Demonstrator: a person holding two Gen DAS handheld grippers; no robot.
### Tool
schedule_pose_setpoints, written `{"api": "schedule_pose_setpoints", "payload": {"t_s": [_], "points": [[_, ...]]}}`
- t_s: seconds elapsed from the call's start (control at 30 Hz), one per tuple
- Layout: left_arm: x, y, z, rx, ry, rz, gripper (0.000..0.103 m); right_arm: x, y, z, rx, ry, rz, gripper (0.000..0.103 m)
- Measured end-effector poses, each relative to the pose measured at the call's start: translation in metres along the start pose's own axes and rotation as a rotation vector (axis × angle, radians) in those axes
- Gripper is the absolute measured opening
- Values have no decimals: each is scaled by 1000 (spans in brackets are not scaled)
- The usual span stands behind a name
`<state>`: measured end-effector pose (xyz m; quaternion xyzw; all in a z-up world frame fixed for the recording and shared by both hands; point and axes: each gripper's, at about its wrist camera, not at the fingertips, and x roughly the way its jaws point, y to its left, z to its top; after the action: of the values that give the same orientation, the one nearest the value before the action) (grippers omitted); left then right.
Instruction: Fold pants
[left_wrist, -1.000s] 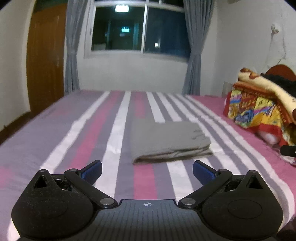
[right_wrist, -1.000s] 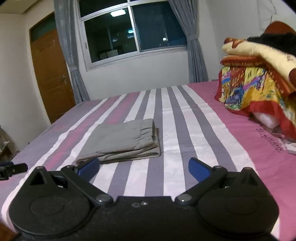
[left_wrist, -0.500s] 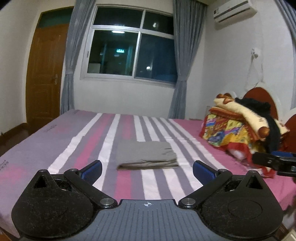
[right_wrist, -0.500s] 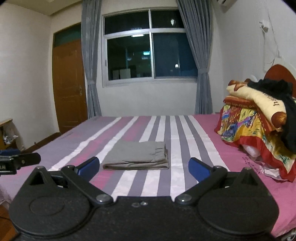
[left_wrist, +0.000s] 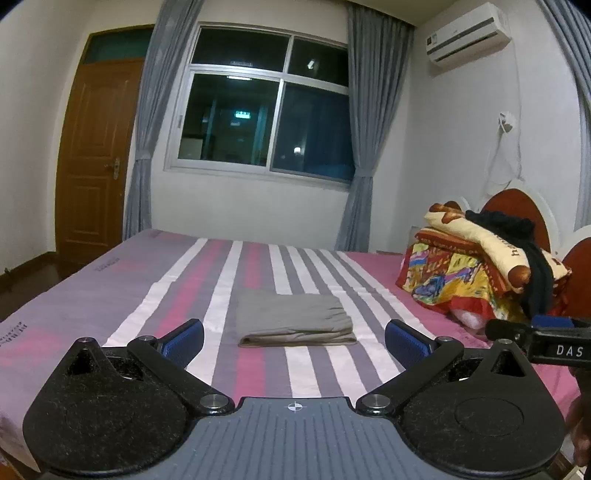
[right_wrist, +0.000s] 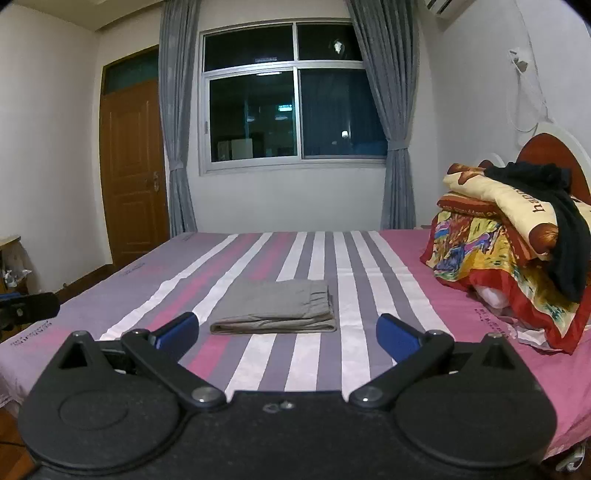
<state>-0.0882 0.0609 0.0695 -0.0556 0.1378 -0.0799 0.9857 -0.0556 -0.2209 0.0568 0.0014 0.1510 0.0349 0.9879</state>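
A bed (left_wrist: 110, 295) with a sheet striped in pink, purple, grey and white fills the near and middle ground. At its right end a heap of bright patterned bedding (right_wrist: 491, 254) rests against a red rounded headboard (right_wrist: 546, 151), with a black garment (right_wrist: 554, 206) draped over the top. On the far wall a dark sliding window (left_wrist: 266, 122) is flanked by tied-back grey curtains (right_wrist: 177, 129). A brown wooden door (left_wrist: 96, 158) stands far left. A white air conditioner (left_wrist: 465, 33) hangs high on the right wall.

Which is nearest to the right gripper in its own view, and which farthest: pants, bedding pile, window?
1. pants, just ahead, mid-bed.
2. bedding pile, farther back on the right, by the headboard.
3. window, on the far wall beyond the bed.
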Motion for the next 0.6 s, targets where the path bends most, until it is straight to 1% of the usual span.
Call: {"api": "schedule_pose_setpoints", "payload": {"t_s": [0.23,0.4,0.6], "points": [[0,-3,1,-3,-7,2,103,-6,-2,0,0,-23,6,103],[-3,-12,0,16,-13,3,103,-11,-7,-5,9,-13,11,103],[-3,-15,-1,33,-16,4,103,-9,-3,-5,4,-6,16,103]]}}
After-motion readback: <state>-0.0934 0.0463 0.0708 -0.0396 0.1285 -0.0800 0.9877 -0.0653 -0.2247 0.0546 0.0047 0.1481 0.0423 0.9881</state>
